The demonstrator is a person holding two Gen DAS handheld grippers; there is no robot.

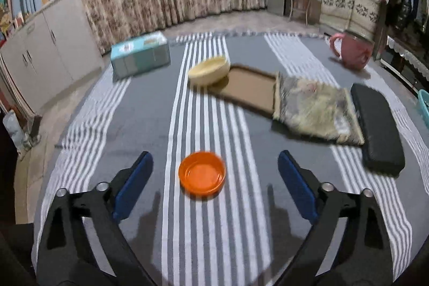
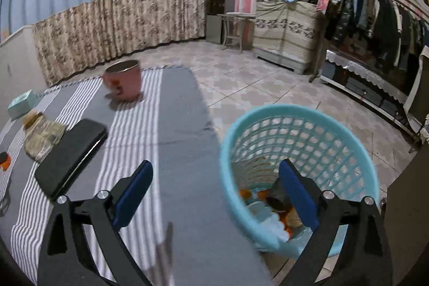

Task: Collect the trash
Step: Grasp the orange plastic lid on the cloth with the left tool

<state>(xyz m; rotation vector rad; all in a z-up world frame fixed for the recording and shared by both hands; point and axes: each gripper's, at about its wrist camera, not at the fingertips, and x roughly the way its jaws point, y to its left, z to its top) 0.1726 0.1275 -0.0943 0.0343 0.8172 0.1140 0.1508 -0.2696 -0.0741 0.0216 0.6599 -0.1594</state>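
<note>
Left gripper: my left gripper (image 1: 215,173) hangs over the striped surface (image 1: 150,109) with its blue fingers (image 1: 134,185) spread wide and nothing between them.
Orange dish: a small round orange dish (image 1: 202,173) sits on the cloth directly between my left fingers, touching neither one (its outline is a little blurred).
Cream bowl: a cream bowl (image 1: 209,70) stands farther back, its edge overlapping the near corner of a brown tray (image 1: 249,90).
Cloth bundle: a rumpled patterned cloth (image 1: 316,111) lies over the tray's right end, just beside a black padded case (image 1: 378,130).
Far items: a teal tissue box (image 1: 140,54) sits at the back left and a pink mug (image 1: 352,50) at the back right, well apart from each other.
Right gripper: my right gripper (image 2: 215,189) is also held apart and empty, straddling the surface edge; its left finger is above the grey cloth and its right finger (image 2: 297,195) is over the basket's opening.
Trash basket: a light blue lattice basket (image 2: 308,130) stands on the tiled floor (image 2: 268,82) just beside the surface.
Trash: inside the basket's bottom lie orange scraps (image 2: 245,193), white crumpled pieces (image 2: 276,221) and a dark object (image 2: 276,199) I cannot identify.
Foreground: a blurred grey streak (image 2: 165,253) shows low between my right fingers (I cannot tell what it is).
</note>
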